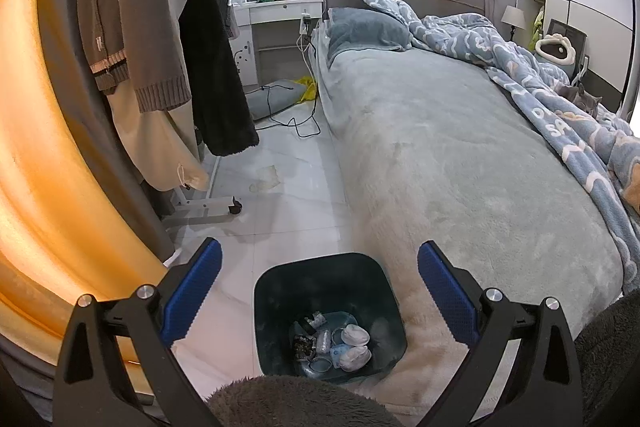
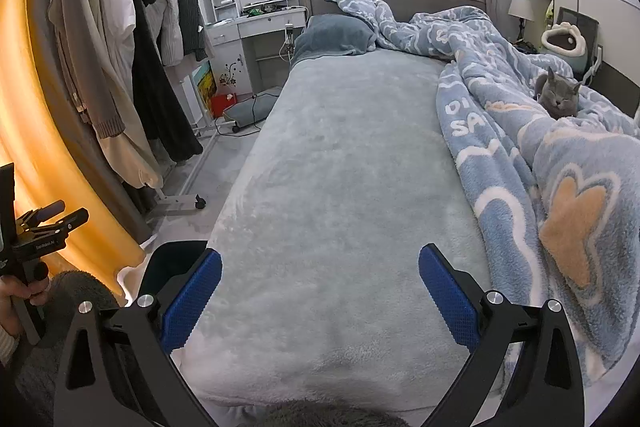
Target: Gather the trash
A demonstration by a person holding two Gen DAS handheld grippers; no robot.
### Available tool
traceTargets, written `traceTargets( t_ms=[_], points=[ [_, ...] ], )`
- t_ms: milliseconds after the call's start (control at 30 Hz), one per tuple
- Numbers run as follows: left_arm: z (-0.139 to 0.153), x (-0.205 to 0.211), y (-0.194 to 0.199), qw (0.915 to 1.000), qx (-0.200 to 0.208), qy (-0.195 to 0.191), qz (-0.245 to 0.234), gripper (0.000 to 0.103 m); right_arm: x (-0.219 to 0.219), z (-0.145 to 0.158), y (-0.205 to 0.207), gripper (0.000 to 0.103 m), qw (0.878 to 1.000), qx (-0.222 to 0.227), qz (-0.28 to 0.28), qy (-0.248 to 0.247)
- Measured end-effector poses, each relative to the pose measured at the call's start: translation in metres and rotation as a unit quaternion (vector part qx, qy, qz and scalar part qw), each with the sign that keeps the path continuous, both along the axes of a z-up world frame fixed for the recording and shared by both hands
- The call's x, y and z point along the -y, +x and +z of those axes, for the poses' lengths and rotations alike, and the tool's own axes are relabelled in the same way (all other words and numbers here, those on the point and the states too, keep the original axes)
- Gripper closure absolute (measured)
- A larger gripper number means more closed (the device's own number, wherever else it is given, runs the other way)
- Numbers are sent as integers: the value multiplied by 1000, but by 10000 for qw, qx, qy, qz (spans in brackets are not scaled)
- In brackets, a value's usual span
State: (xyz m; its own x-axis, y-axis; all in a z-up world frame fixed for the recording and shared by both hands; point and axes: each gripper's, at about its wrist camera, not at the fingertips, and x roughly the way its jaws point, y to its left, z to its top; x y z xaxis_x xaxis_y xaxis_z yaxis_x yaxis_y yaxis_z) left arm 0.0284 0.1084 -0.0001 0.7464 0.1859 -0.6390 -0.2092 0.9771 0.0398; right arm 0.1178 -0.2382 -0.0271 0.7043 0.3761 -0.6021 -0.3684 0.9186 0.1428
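A dark trash bin (image 1: 280, 279) stands on the white tile floor beside the bed's foot corner, holding crumpled tissues and wrappers (image 1: 340, 347) at its bottom. My left gripper (image 1: 320, 259) hovers above the bin, open, with nothing between its blue pads. My right gripper (image 2: 320, 259) is open over the grey bedspread (image 2: 340, 167), also holding nothing. The bin's rim (image 2: 176, 251) peeks out behind the right gripper's left finger. In the right wrist view the left gripper's handle (image 2: 36, 235) shows at the far left, held by a hand.
A clothes rack on wheels (image 1: 208, 205) with hanging coats (image 1: 132, 27) stands left of the bed. A blue patterned blanket (image 2: 540, 147) is bunched along the bed's right side with a grey cat (image 2: 558, 97) on it. A cable (image 1: 296, 123) and a cushion (image 1: 272, 97) lie on the floor near the white vanity (image 1: 280, 7).
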Motion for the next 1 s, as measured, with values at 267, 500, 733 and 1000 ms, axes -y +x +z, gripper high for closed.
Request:
traceTargets(
  t_ms=[267,500,733,1000],
  points=[
    [-1,0,0,10000,-2,6,-3,3,0,0,0,3,10000,-10,2,6],
    [0,1,0,10000,-4,4,3,3,0,0,0,3,10000,-11,4,4],
    [0,1,0,10000,-2,4,0,3,0,-1,0,3,10000,-25,9,4],
    [0,2,0,10000,-7,0,3,3,0,-2,0,3,10000,-31,8,10]
  ],
)
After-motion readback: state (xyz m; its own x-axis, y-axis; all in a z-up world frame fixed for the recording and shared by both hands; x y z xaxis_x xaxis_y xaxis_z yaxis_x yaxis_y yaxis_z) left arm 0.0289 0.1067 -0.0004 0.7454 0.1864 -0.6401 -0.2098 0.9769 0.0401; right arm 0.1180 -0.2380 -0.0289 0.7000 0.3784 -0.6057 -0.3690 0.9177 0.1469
